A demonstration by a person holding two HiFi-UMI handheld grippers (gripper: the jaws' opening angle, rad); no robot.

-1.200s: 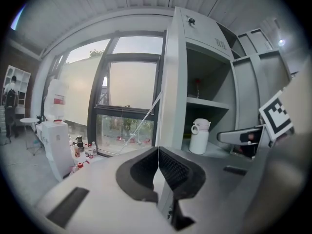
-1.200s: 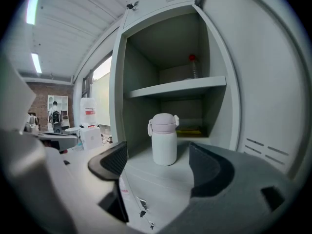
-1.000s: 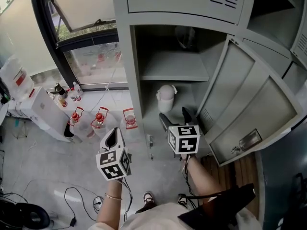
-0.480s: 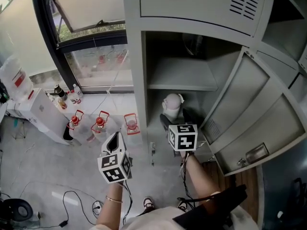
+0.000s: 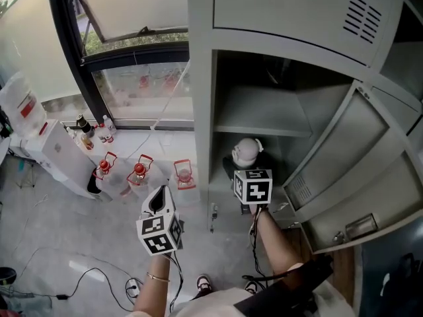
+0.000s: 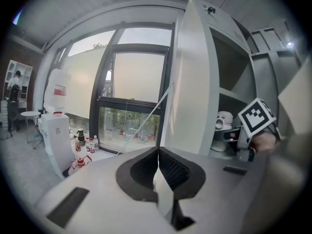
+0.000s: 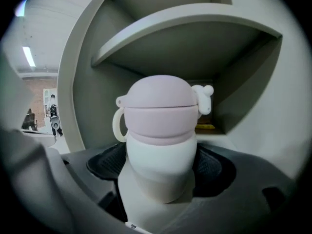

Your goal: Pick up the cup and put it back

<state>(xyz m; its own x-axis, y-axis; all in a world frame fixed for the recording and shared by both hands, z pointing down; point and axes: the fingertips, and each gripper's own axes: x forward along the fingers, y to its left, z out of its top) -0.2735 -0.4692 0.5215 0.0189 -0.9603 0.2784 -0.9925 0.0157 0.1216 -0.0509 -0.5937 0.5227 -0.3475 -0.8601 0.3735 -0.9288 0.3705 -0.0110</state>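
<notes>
Clamps the jaws of the right gripper (image 5: 246,169) on the cup (image 7: 161,130), upright, inside the locker (image 5: 203,111), under its shelf (image 5: 264,114); holds the jaws of the left gripper (image 6: 157,165) together, empty, outside the locker.

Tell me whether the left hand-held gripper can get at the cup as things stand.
Probably not: the left hand-held gripper is shut outside the locker wall, and the right hand-held gripper clamps the cup inside.

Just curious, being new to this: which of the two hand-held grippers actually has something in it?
The right gripper: its jaws clasp the white cup with the pinkish lid. The left gripper has its jaws together, with nothing between them.
</notes>
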